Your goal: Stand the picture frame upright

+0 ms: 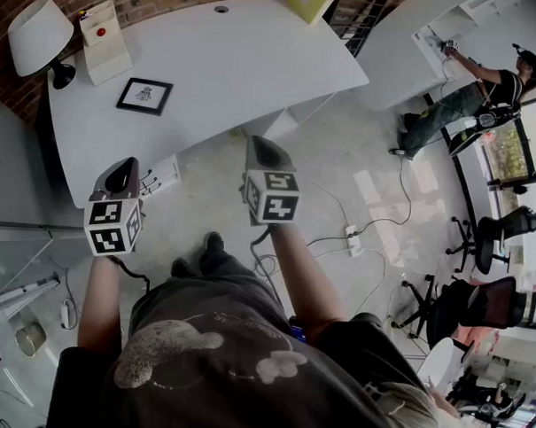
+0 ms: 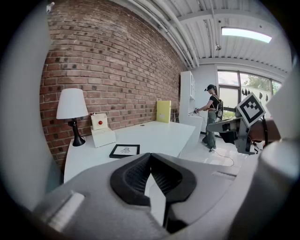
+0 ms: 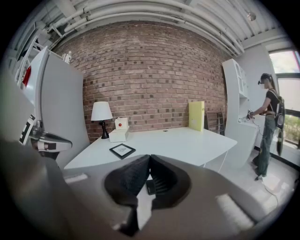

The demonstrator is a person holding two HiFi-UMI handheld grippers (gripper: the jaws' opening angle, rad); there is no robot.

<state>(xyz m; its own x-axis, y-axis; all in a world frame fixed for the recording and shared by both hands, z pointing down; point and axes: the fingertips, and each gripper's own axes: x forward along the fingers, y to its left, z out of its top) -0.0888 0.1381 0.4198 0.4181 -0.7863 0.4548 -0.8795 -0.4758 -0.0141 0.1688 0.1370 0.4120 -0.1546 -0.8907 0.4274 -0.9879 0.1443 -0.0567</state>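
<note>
A black picture frame with a white mat lies flat on the white desk, near its left part; it also shows as the frame and the frame. My left gripper hangs short of the desk's near edge, shut and empty, its tips meeting. My right gripper is held over the floor just in front of the desk, also shut with nothing between its tips. Both are well short of the frame.
A white lamp stands at the desk's far left, beside a white box with a red button. A yellow folder leans at the back. A person stands at a counter to the right. Cables and a power strip lie on the floor.
</note>
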